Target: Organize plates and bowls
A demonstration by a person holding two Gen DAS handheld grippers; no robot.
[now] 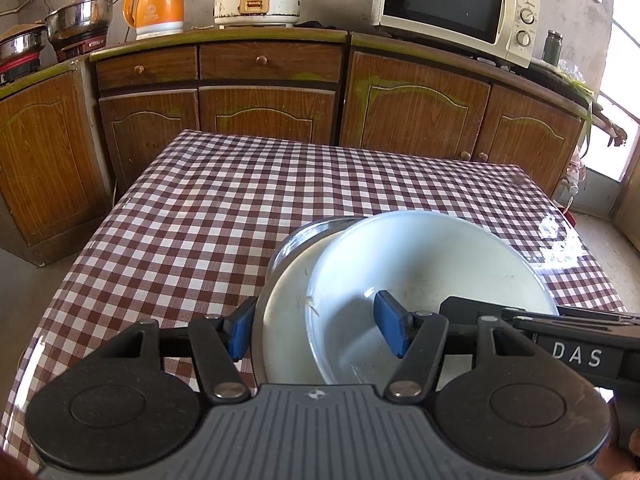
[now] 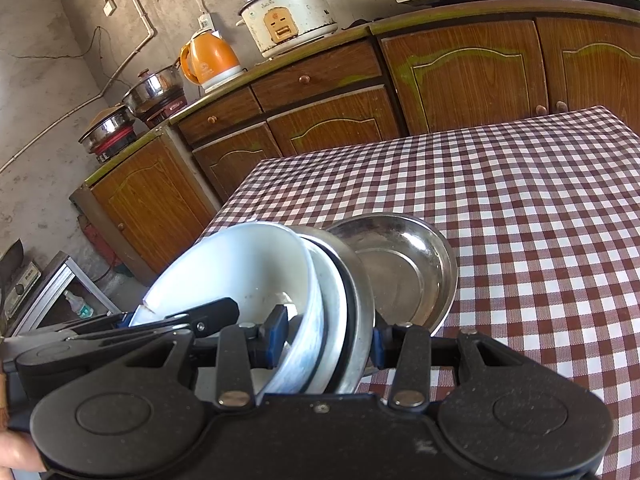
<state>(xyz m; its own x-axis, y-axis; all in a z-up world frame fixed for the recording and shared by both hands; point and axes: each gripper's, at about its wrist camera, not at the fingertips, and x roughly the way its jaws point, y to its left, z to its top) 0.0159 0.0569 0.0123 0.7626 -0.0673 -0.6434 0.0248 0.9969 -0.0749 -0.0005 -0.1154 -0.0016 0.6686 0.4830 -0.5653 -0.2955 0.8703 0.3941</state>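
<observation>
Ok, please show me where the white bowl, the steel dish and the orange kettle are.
white bowl [image 1: 432, 264]: left wrist view, inner wall.
steel dish [image 2: 404, 268]: right wrist view, inner base.
orange kettle [image 1: 158, 2]: left wrist view, body.

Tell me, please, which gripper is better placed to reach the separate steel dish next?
Right, probably: the steel dish lies just ahead of the right gripper; from the left gripper the white bowl is in the way.
</observation>
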